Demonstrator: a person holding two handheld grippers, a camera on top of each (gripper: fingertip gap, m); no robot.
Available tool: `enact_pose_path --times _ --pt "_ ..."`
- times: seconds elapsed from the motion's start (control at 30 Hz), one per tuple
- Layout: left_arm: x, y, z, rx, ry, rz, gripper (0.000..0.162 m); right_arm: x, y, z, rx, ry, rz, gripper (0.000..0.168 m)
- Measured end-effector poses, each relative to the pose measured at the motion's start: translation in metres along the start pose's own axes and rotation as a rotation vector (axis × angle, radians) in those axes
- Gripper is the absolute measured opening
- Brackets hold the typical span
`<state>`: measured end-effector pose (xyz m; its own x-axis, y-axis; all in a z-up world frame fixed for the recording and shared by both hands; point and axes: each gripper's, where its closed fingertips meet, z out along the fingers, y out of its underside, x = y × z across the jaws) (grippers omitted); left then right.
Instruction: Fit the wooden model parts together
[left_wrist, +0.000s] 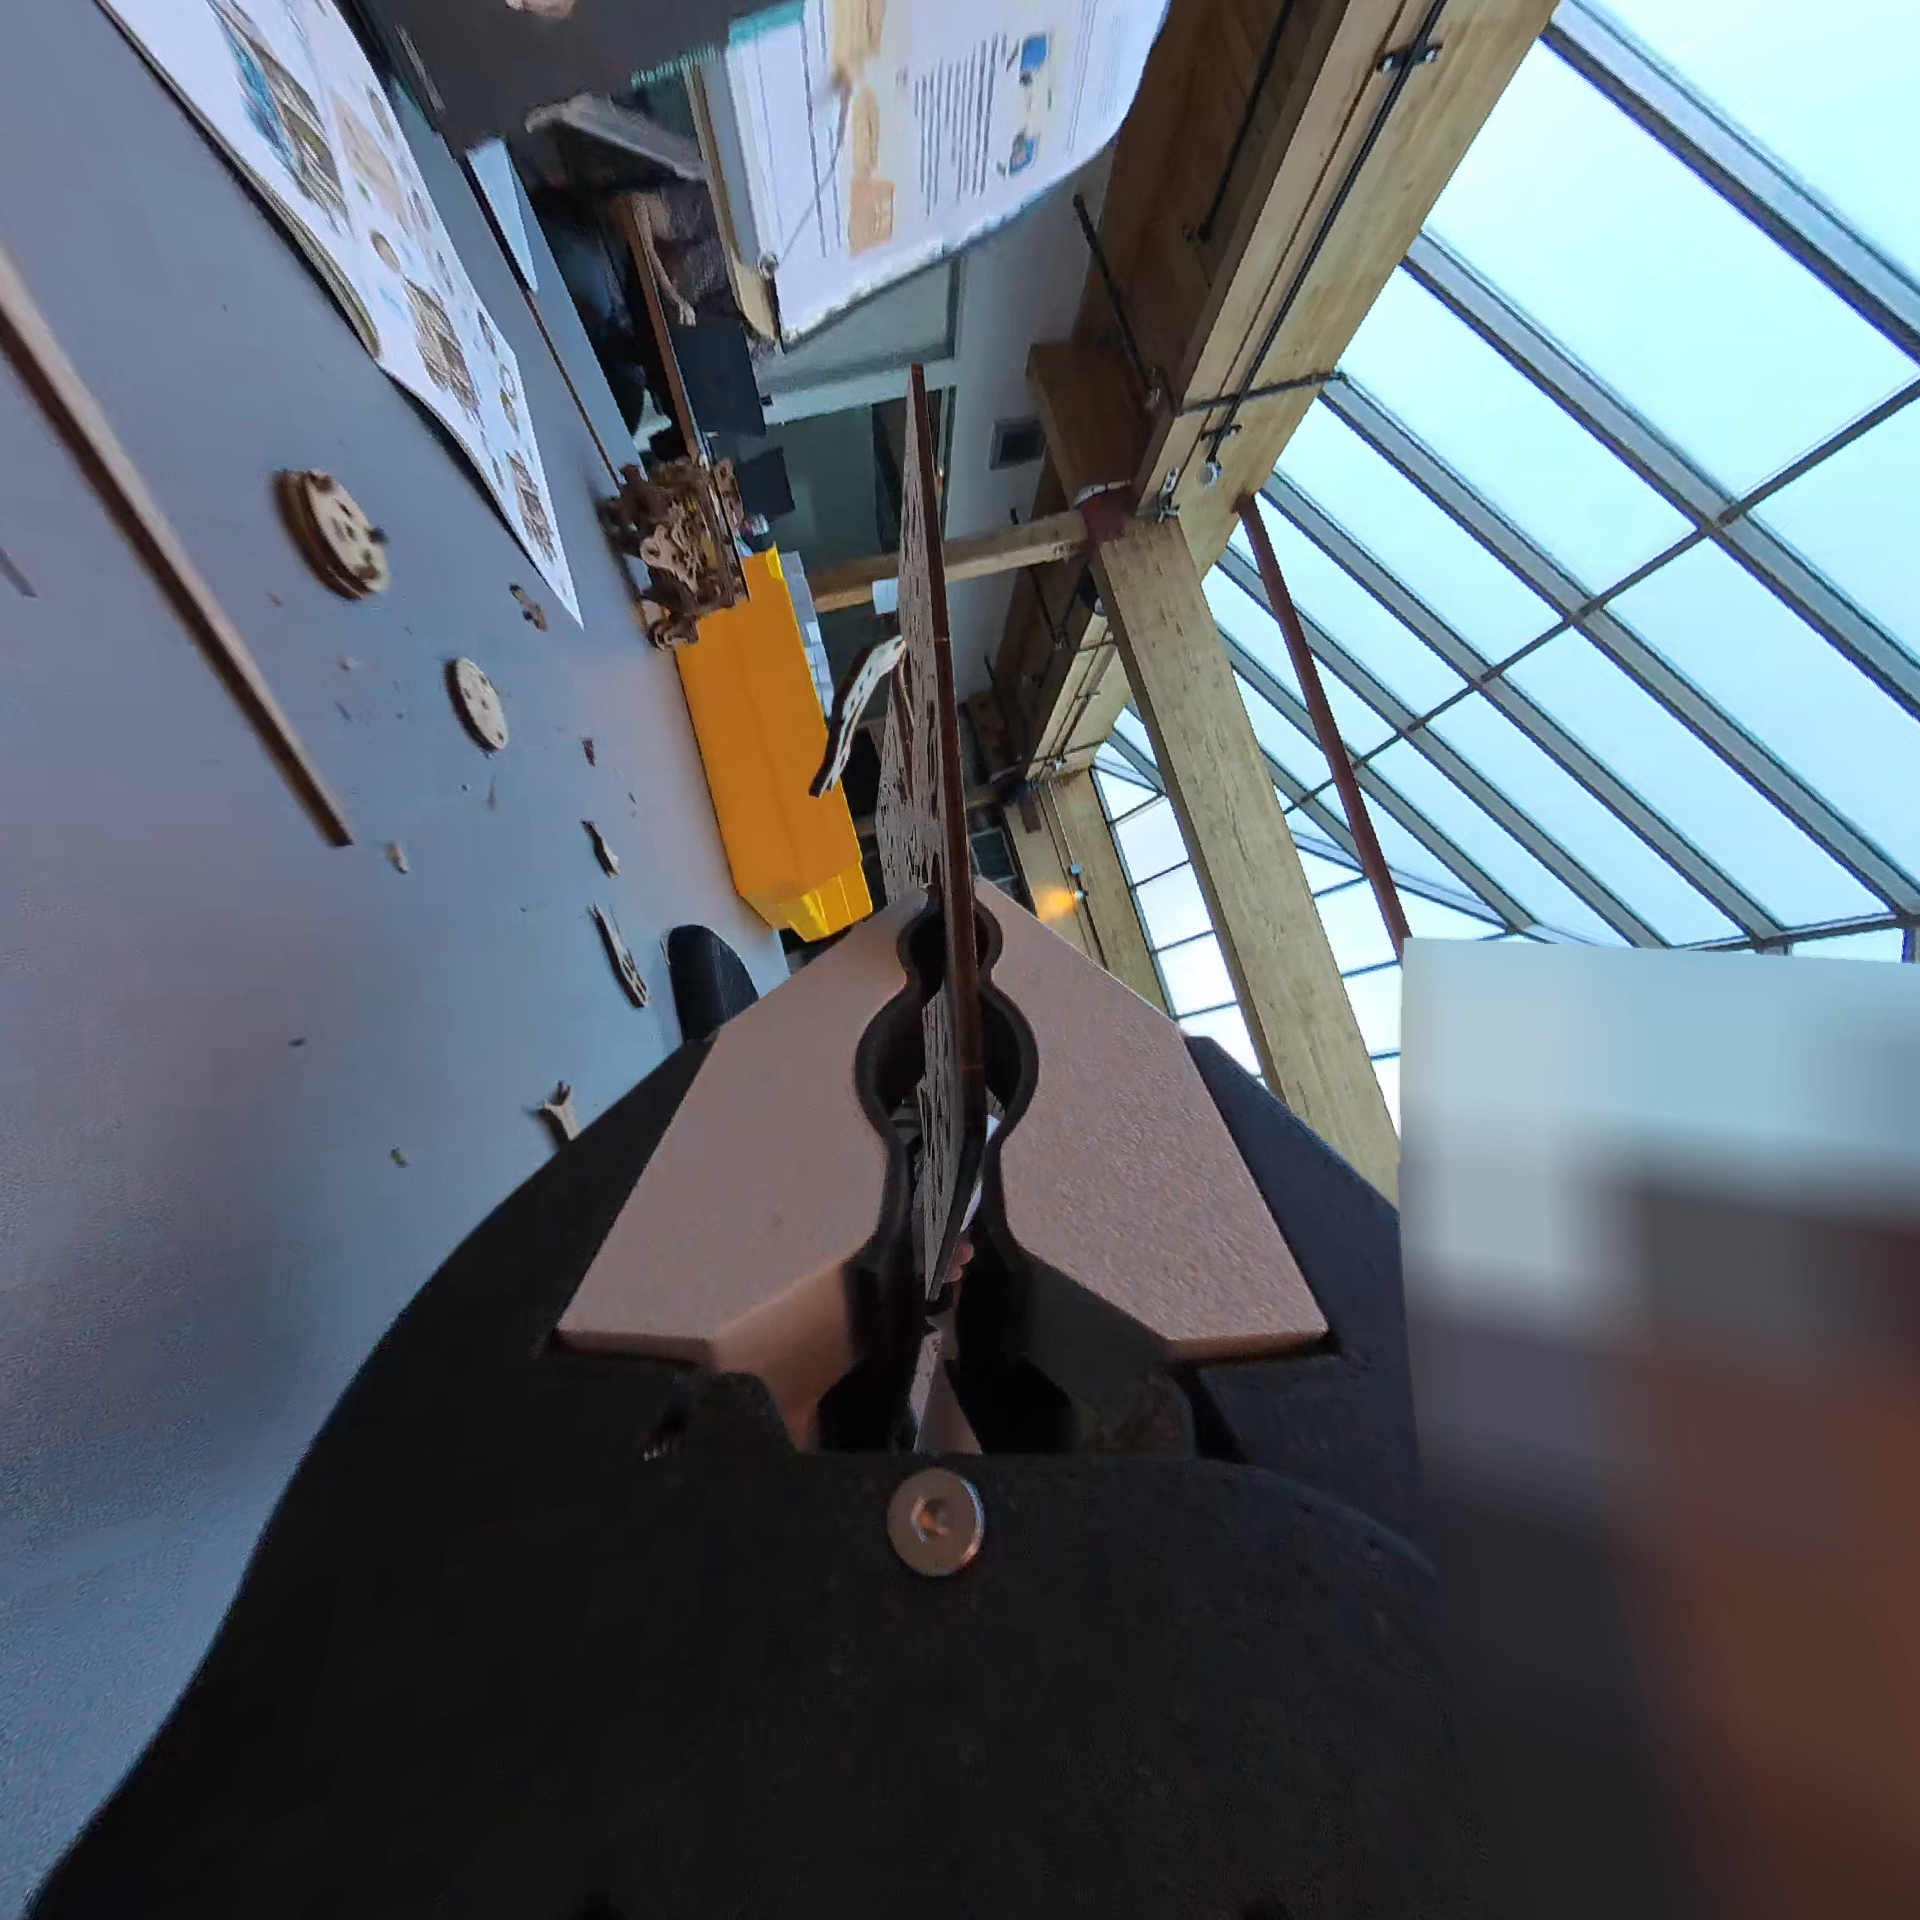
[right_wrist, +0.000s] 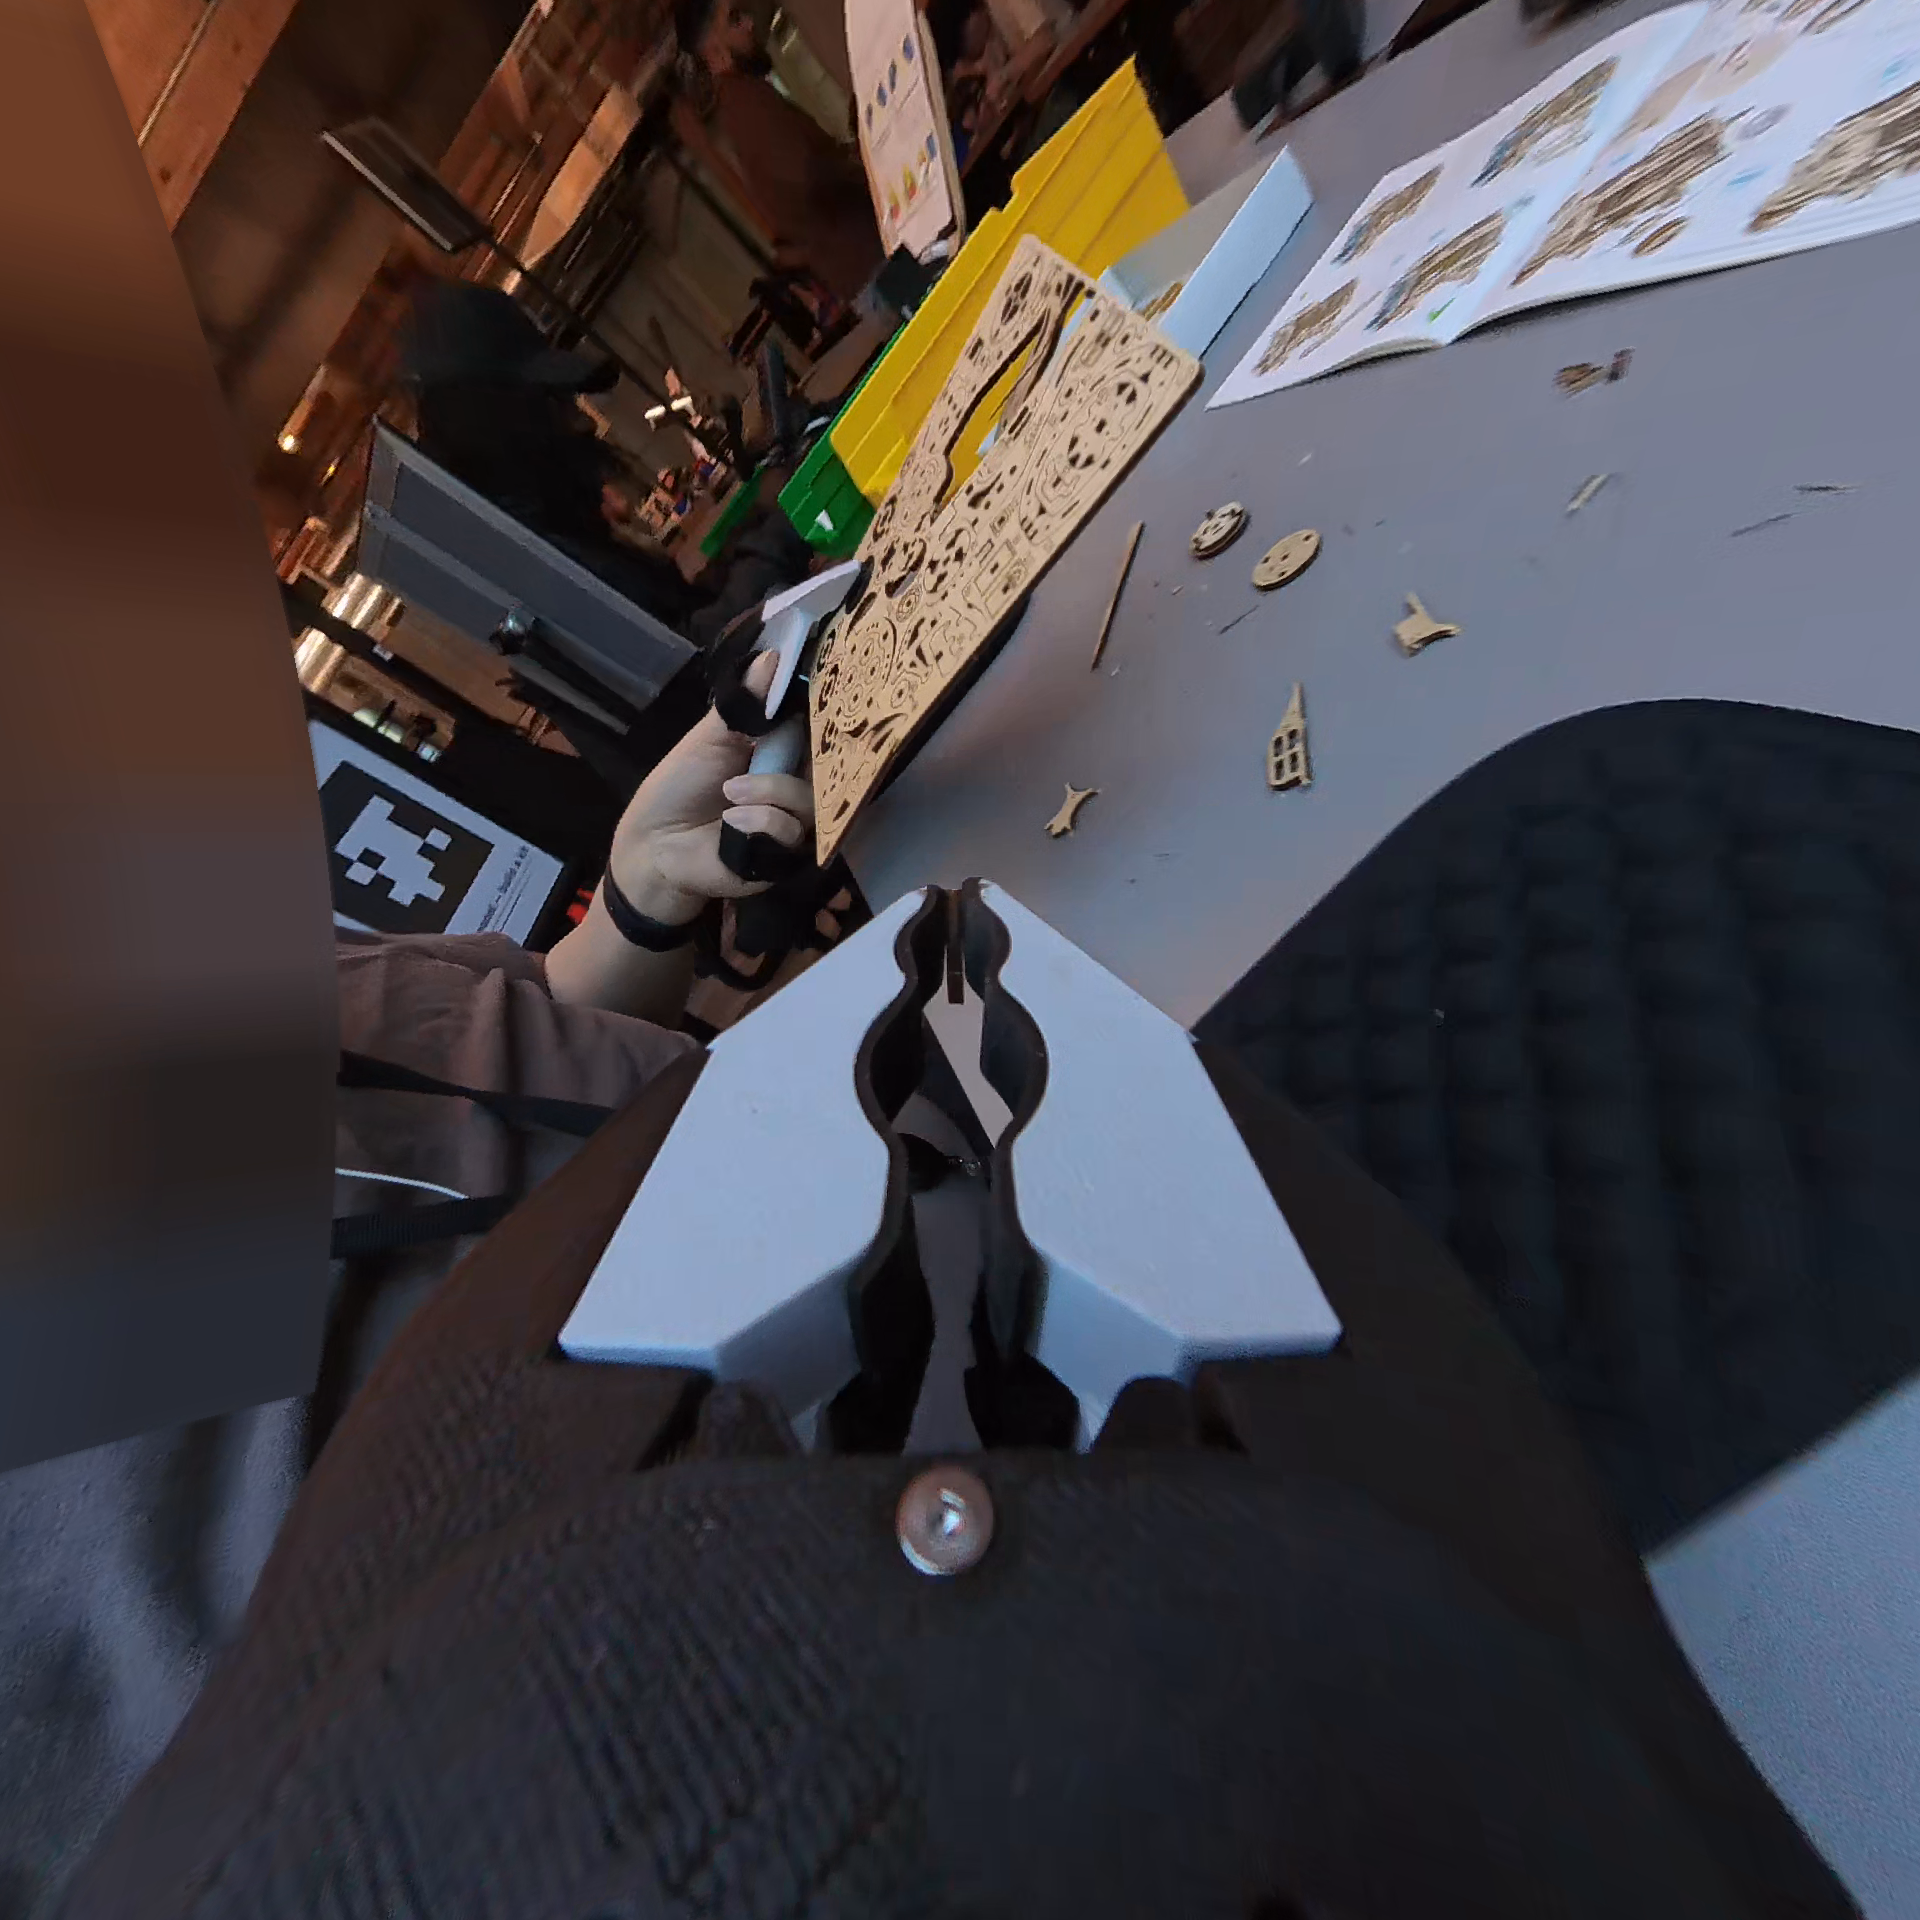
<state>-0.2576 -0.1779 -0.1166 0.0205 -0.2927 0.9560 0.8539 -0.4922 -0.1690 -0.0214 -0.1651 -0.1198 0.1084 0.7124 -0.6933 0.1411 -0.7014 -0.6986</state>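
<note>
My left gripper (left_wrist: 951, 914) is shut on a thin laser-cut wooden sheet (left_wrist: 928, 644), seen edge-on and held in the air above the grey table (left_wrist: 156, 1039). A small curved part (left_wrist: 857, 712) sticks out of the sheet's left face. The right wrist view shows the left gripper (right_wrist: 805, 623), in a person's hand (right_wrist: 686, 810), gripping that sheet (right_wrist: 1008, 499) by its lower corner, tilted over the table's edge. My right gripper (right_wrist: 951, 894) is shut on a small thin wooden part (right_wrist: 951, 945) that stands edge-on between the fingertips, near the table's (right_wrist: 1455, 644) front edge.
Loose wooden parts lie on the table: round discs (left_wrist: 332, 530) (right_wrist: 1285, 558), a thin strip (right_wrist: 1117, 592) and small offcuts (right_wrist: 1288, 743). An open instruction booklet (right_wrist: 1558, 208), a partly built wooden model (left_wrist: 681, 551) and a yellow bin (left_wrist: 758, 748) stand farther back. A black textured object (right_wrist: 1610, 1039) lies close on the right. The grippers' ends are close to 25 cm from one another.
</note>
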Motion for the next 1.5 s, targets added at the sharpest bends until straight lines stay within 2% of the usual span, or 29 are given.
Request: enact_pose_path --times 0.13,0.23,0.33,0.4,0.53,0.67,0.83,1.03,1.23,1.43,1.5 --pt "0.002 0.024 0.035 -0.09 0.013 -0.005 0.0 0.007 -0.008 -0.048 0.122 0.057 0.004 0.002" --pt "0.006 0.024 0.038 -0.094 0.013 0.015 0.0 0.009 -0.009 -0.059 0.145 0.059 -0.005 0.002" --pt "0.02 -0.001 0.015 -0.036 0.015 0.05 0.0 0.012 -0.006 -0.052 0.116 0.061 -0.023 0.002" --pt "0.032 -0.031 -0.018 0.037 0.005 0.094 0.0 0.013 -0.005 -0.039 0.083 0.047 -0.025 0.002" --pt "0.05 -0.103 -0.113 0.22 -0.07 0.184 0.0 0.005 -0.005 0.002 -0.003 -0.013 -0.016 0.002" --pt "0.043 -0.162 -0.207 0.37 -0.207 0.24 0.0 -0.013 -0.007 0.058 -0.104 -0.063 -0.04 0.002" --pt "0.016 -0.195 -0.278 0.503 -0.26 0.146 0.0 -0.048 -0.005 0.135 -0.23 -0.154 -0.078 0.001" --pt "-0.016 -0.205 -0.317 0.552 -0.336 0.099 0.0 -0.094 0.019 0.206 -0.388 -0.301 -0.138 0.001" --pt "-0.031 -0.201 -0.324 0.518 -0.416 0.063 0.0 -0.121 0.04 0.257 -0.462 -0.415 -0.172 0.001" --pt "-0.041 -0.193 -0.328 0.429 -0.61 0.09 0.051 -0.147 0.06 0.308 -0.467 -0.51 -0.256 0.002" --pt "-0.042 -0.19 -0.326 0.353 -0.694 0.156 0.055 -0.156 0.065 0.322 -0.46 -0.536 -0.282 0.002"
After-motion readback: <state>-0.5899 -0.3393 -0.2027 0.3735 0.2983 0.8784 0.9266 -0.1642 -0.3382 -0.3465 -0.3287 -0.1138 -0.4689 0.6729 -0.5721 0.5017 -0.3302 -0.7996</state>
